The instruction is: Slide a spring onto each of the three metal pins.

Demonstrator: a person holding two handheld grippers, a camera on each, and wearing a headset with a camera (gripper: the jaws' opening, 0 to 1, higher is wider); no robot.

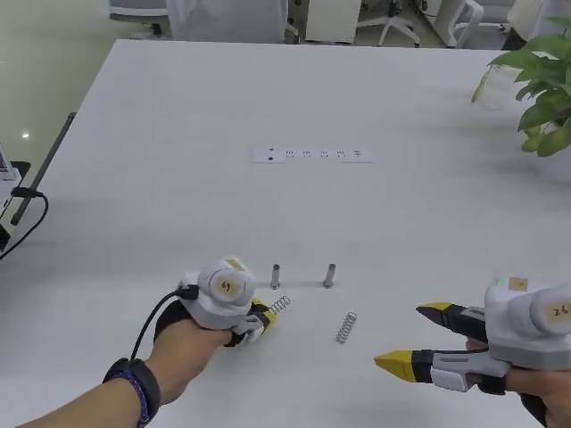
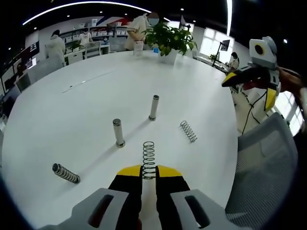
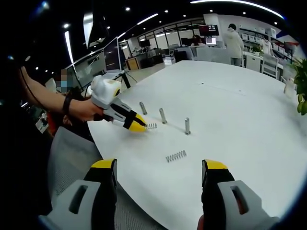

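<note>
Left gripper view: spring (image 2: 149, 155) between tongs (image 2: 148, 171)

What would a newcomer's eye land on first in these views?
First, the left gripper low on the white table, shut on a held spring that points toward two bare upright pins. Next, the loose spring lying flat just right of it. The right gripper hangs wide open at lower right of the head view.
</note>
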